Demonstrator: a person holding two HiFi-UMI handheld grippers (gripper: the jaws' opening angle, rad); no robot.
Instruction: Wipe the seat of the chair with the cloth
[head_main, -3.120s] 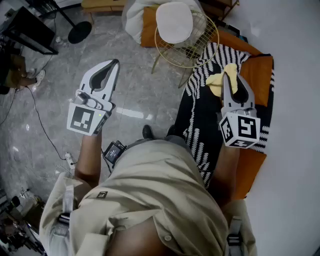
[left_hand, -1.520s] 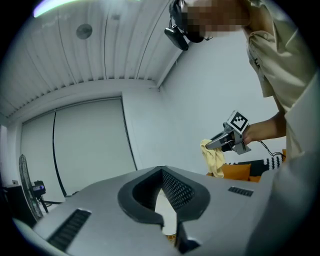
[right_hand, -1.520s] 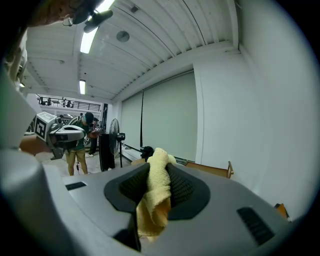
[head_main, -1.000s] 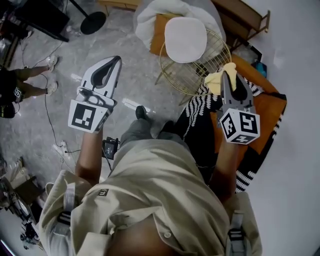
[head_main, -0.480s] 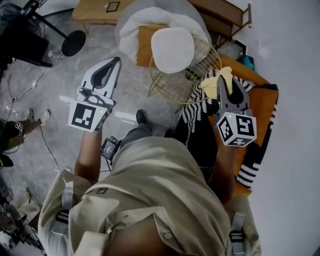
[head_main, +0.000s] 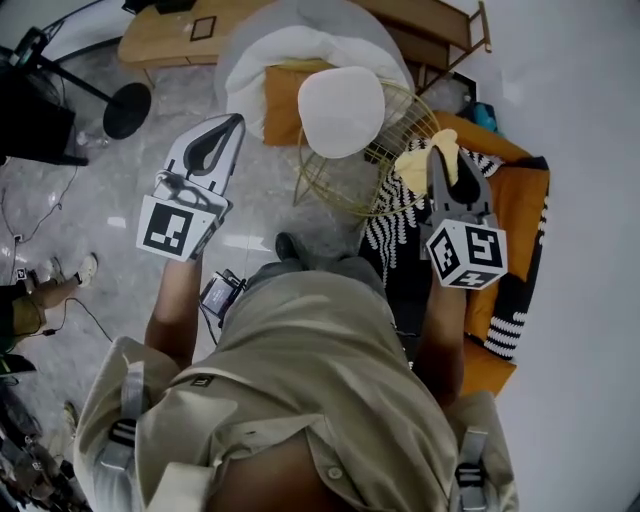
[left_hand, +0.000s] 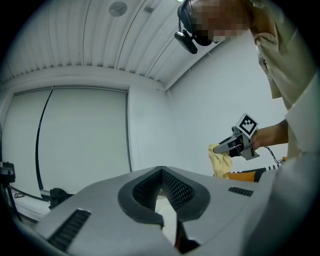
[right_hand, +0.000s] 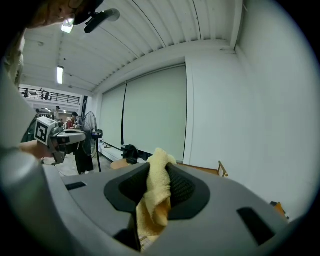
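Note:
A gold wire chair (head_main: 400, 150) with a round white seat pad (head_main: 342, 97) stands ahead of me on the floor. My right gripper (head_main: 437, 150) is shut on a yellow cloth (head_main: 418, 165), held in the air just right of the chair's wire rim. In the right gripper view the cloth (right_hand: 156, 192) hangs between the shut jaws of that gripper (right_hand: 159, 167). My left gripper (head_main: 233, 121) is shut with nothing in it, held to the left of the chair. The left gripper view shows its own jaws (left_hand: 161, 171) closed, with the right gripper and its cloth (left_hand: 218, 159) off to the right.
Behind the chair lies a white beanbag (head_main: 300, 45) with an orange cushion (head_main: 280, 85). An orange mat with a black-and-white striped throw (head_main: 515, 205) lies at the right by the wall. A wooden bench (head_main: 170, 35), a black stand base (head_main: 127, 110) and floor cables are at the left.
The view has shifted as I stepped closer to the chair. The right gripper with the cloth now sits nearer the wire rim. The left gripper keeps its pose.

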